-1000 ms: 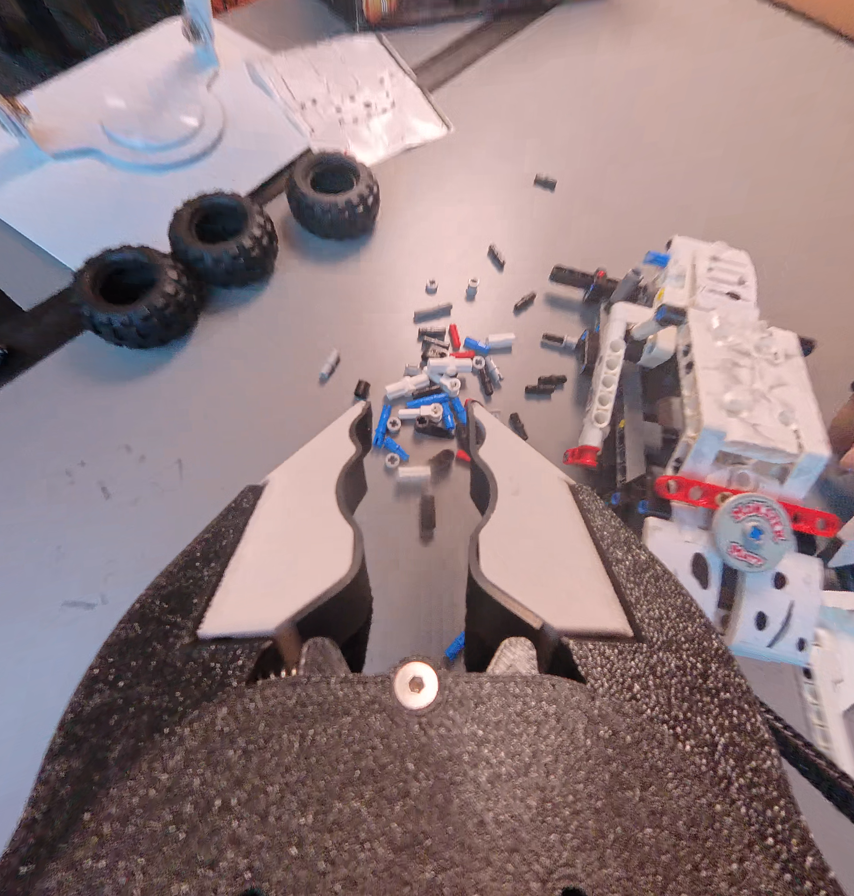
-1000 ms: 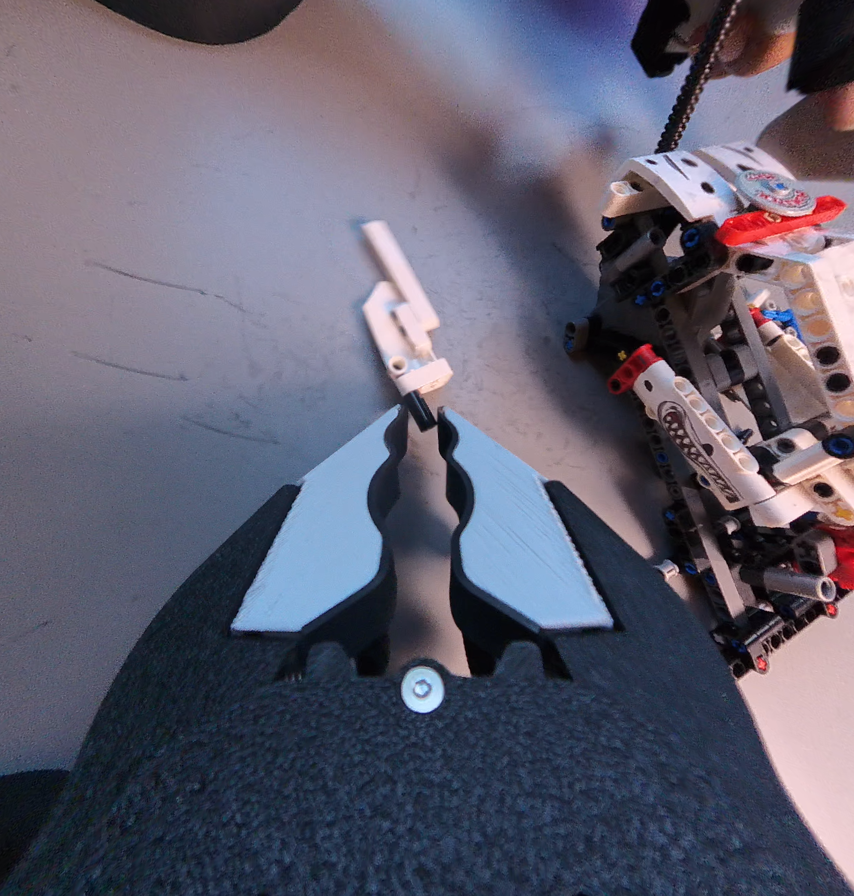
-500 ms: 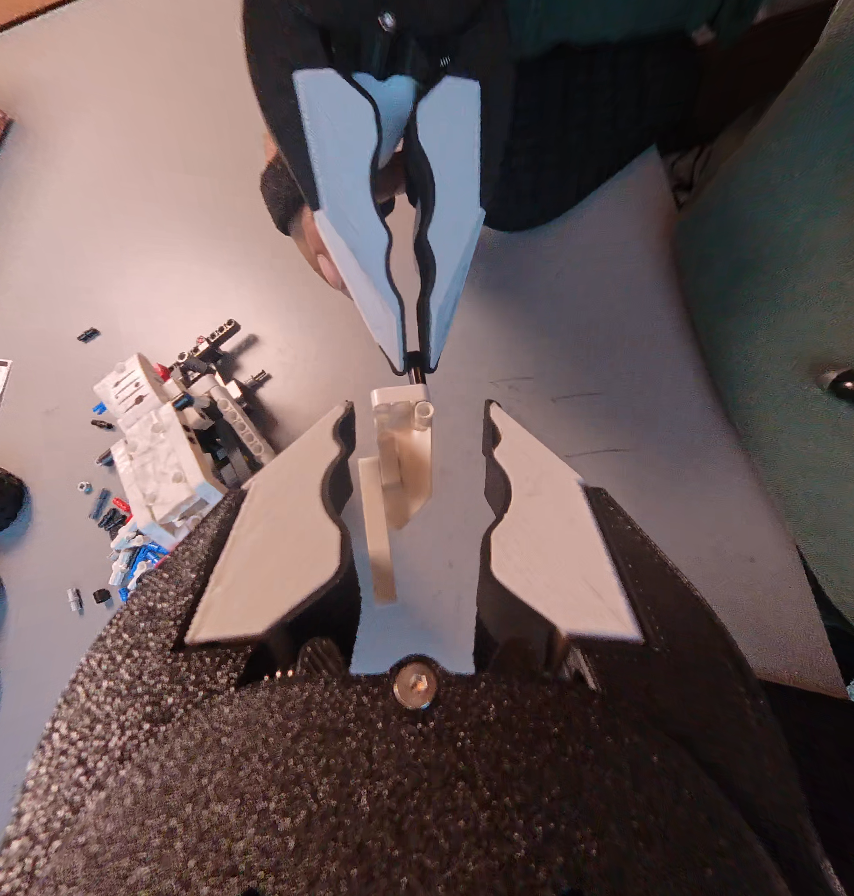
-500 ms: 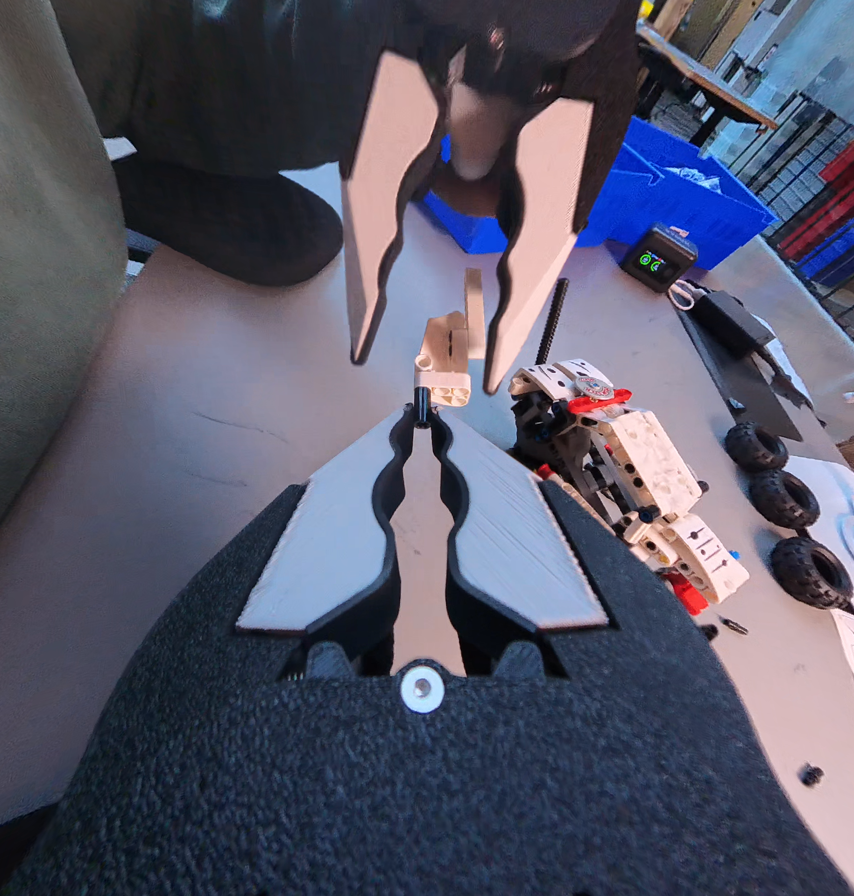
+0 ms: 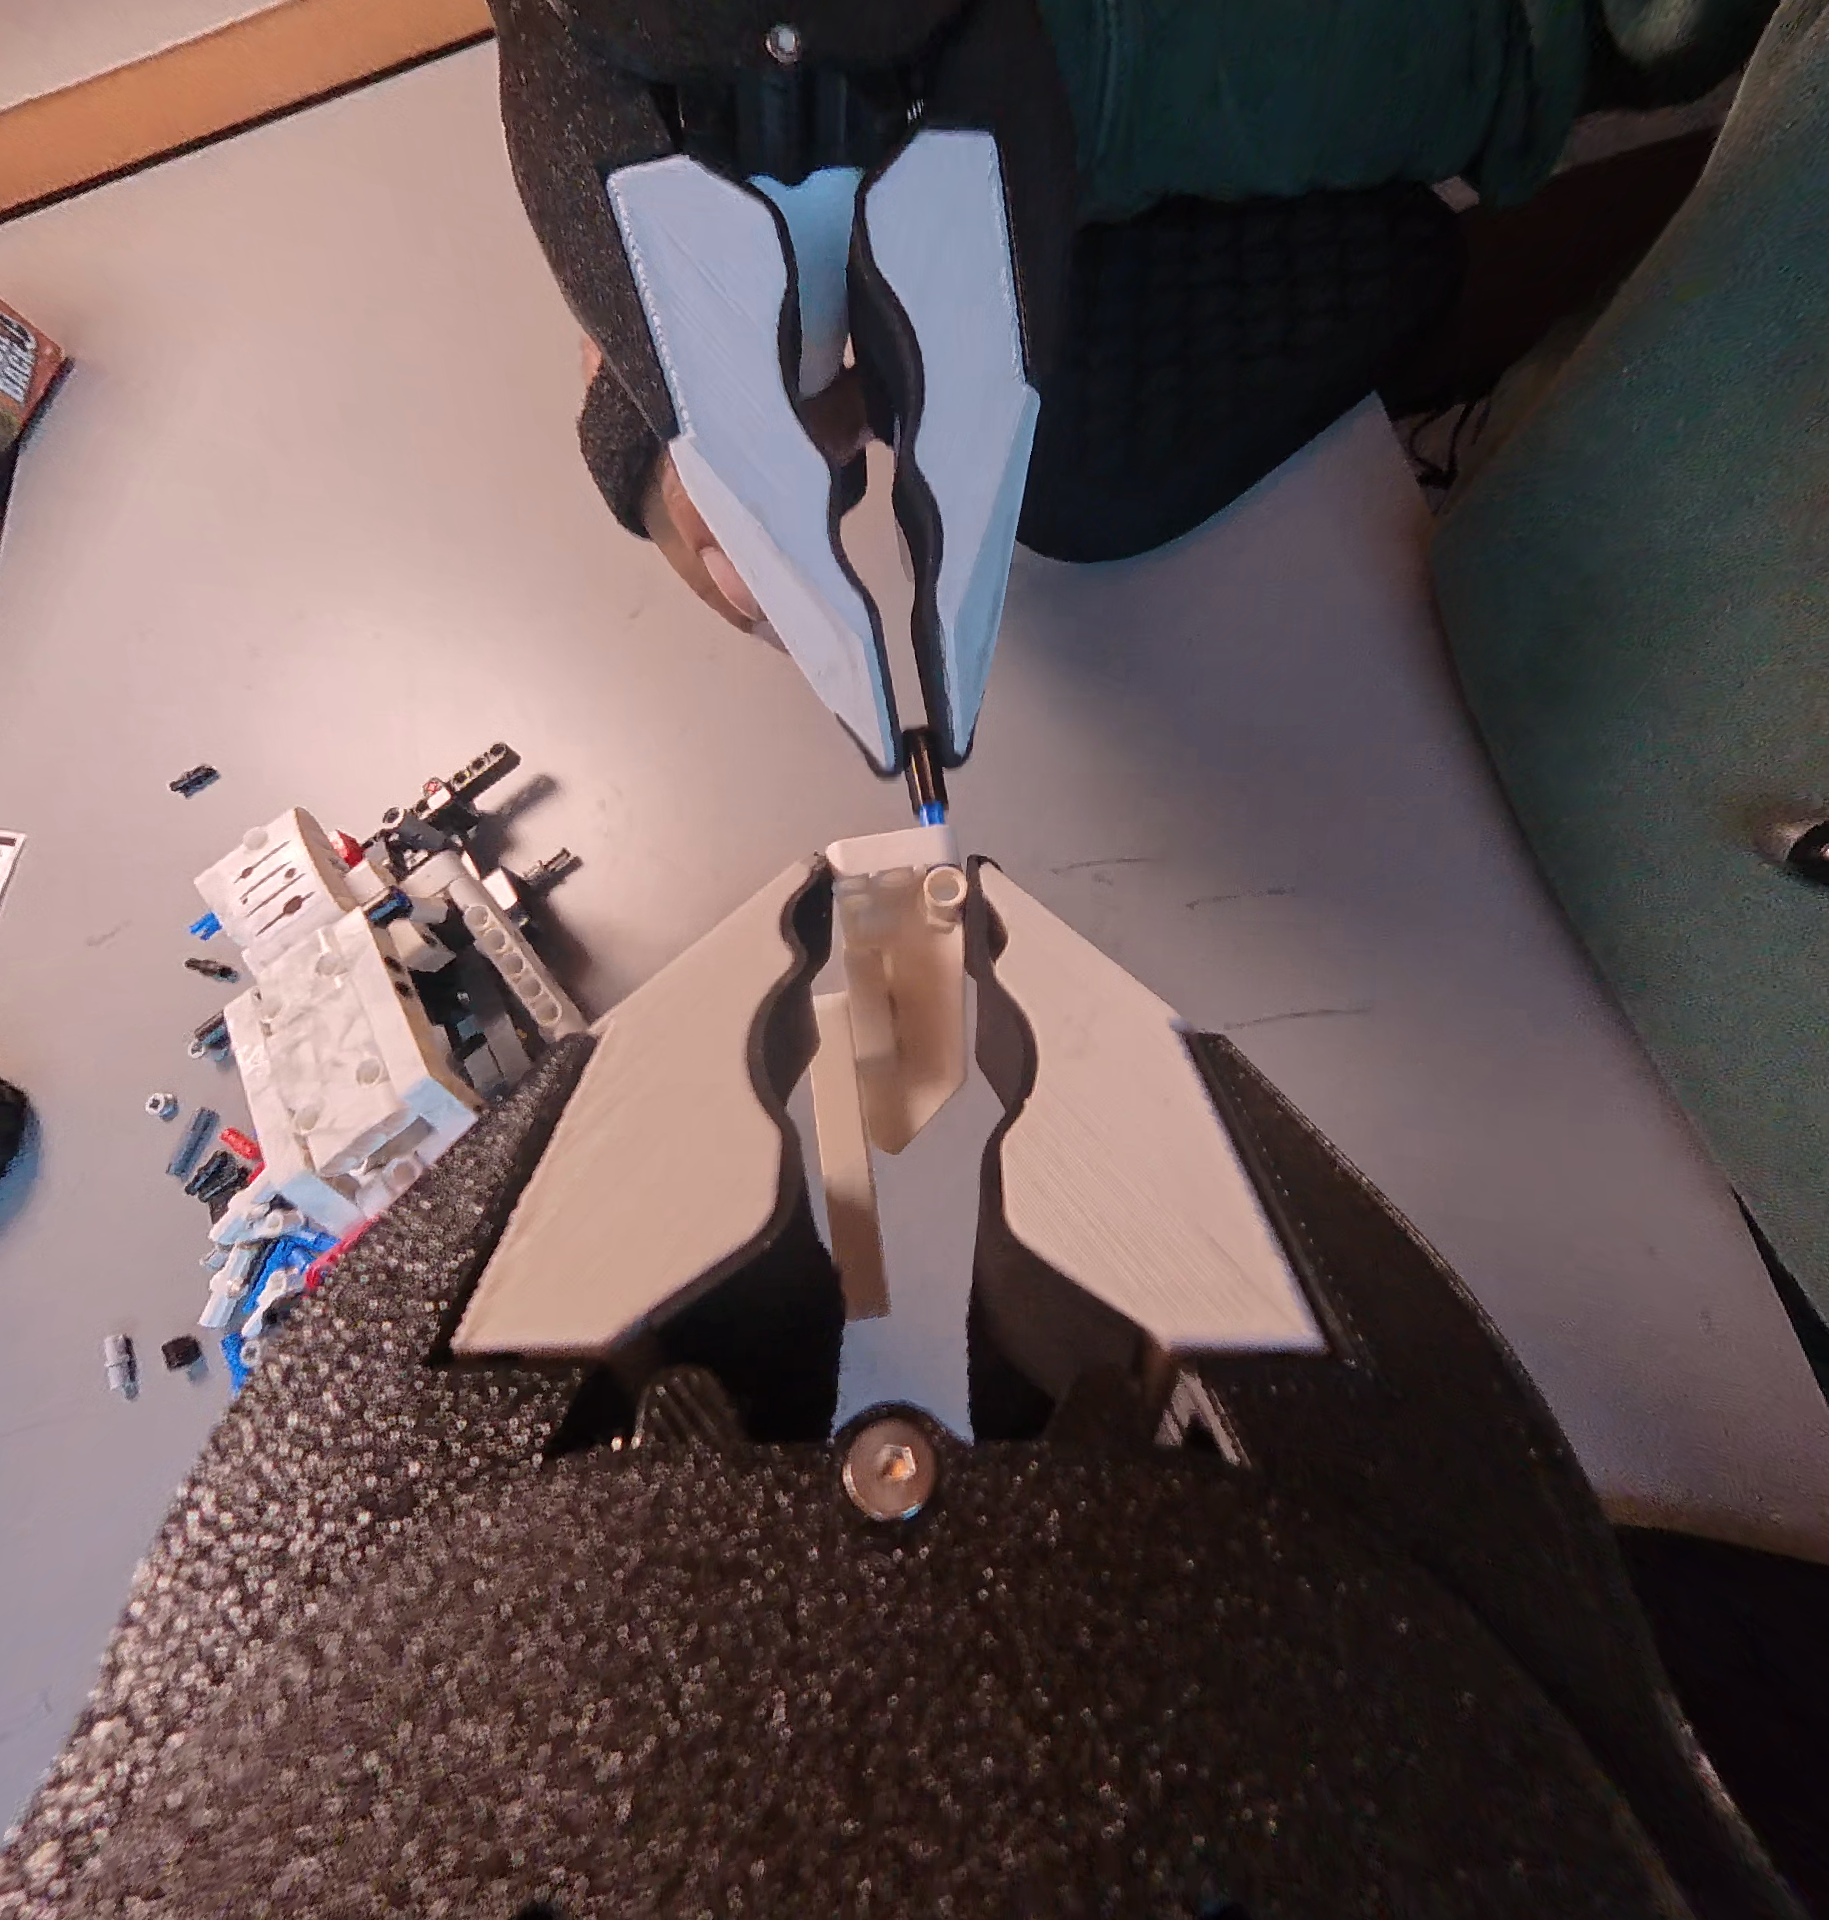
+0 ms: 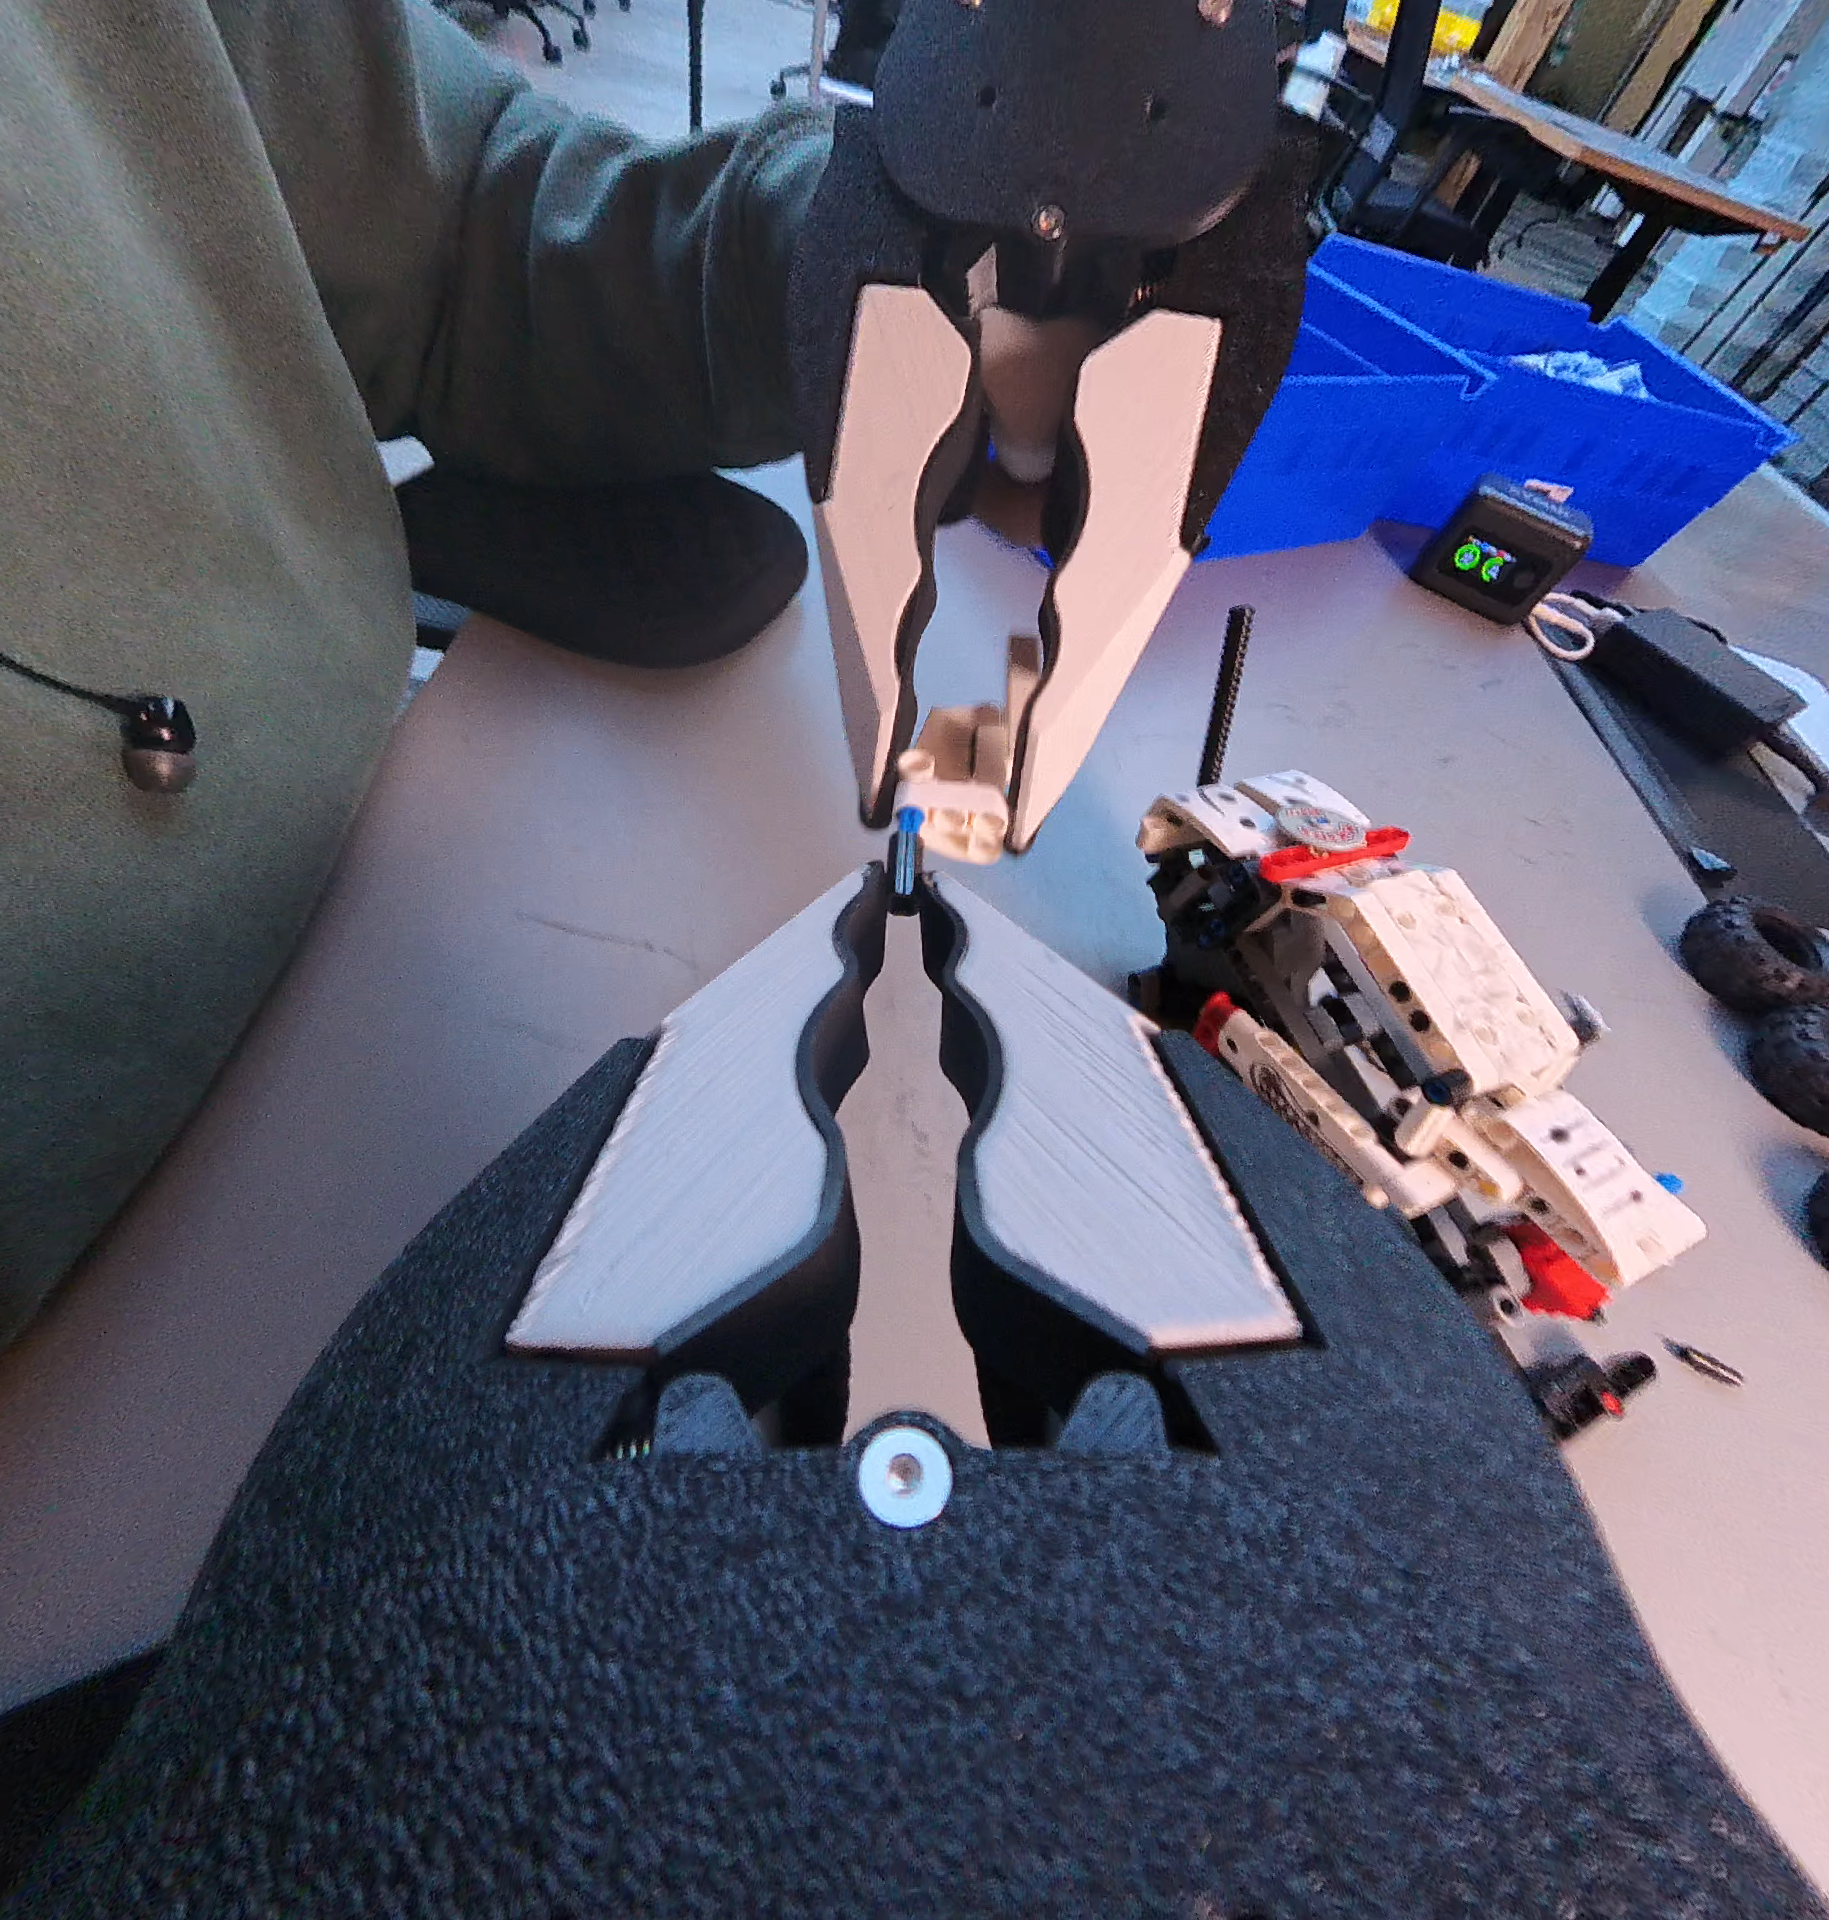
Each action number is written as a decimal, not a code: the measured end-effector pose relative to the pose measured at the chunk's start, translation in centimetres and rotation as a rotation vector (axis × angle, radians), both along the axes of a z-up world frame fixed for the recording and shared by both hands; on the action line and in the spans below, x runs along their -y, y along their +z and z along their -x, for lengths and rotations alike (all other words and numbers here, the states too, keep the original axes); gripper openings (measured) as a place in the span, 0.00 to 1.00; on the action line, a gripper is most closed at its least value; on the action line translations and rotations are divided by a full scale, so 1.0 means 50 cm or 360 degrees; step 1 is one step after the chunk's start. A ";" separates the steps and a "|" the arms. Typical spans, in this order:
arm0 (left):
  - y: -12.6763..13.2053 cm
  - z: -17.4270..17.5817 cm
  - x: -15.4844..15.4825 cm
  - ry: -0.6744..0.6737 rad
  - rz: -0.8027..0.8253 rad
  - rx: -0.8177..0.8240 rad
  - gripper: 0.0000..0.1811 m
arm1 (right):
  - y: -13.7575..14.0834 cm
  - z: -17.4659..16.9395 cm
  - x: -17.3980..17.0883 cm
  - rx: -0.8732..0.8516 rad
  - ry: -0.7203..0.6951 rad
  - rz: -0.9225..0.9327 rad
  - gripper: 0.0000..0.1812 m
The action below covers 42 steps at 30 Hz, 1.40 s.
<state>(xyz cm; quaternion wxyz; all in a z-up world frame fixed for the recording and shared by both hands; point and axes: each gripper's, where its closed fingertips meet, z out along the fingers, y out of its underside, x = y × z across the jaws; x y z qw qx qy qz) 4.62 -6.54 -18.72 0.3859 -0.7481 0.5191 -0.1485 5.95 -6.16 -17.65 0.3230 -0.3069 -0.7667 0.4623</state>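
Observation:
My left gripper (image 5: 894,883) is shut on a white brick piece (image 5: 905,987), held above the grey table (image 5: 318,540). My right gripper (image 6: 902,883) faces it tip to tip and is shut on a black pin (image 6: 902,868) with a blue end (image 6: 908,821). The blue end meets a corner of the white piece (image 6: 957,816). In the left wrist view the right gripper (image 5: 915,764) comes down from above with the pin (image 5: 925,779). In the right wrist view the left gripper (image 6: 946,831) hangs from above.
A white, black and red brick vehicle (image 5: 338,1029) (image 6: 1409,1039) lies on the table beside small loose parts (image 5: 235,1247). Black tyres (image 6: 1762,956), a black toothed rod (image 6: 1227,686), a small screen device (image 6: 1502,551) and a blue bin (image 6: 1492,436) stand farther off. A green sleeve (image 6: 162,468) fills the left. The grippers are tip to tip, or close to it.
The left gripper swung from the loose parts to the white piece and has shut on it. The blue end of the pin now shows between the piece and the right fingertips.

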 end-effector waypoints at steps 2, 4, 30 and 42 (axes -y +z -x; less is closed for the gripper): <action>-0.013 0.058 -0.005 0.0127 -0.0003 -0.0108 0.14 | 0.030 -0.019 -0.052 -0.0076 -0.0112 0.0070 0.03; 0.013 0.080 0.009 0.0190 0.0002 0.0085 0.14 | 0.063 -0.044 -0.115 -0.0164 -0.0250 0.0134 0.03; 0.091 0.074 -0.007 0.0267 0.0265 0.1775 0.14 | -0.193 0.326 -0.395 0.1103 -0.0379 -0.0261 0.10; 0.087 0.079 -0.011 0.0282 0.0327 0.1814 0.14 | 0.112 0.160 -0.101 0.0239 0.0239 0.0243 0.11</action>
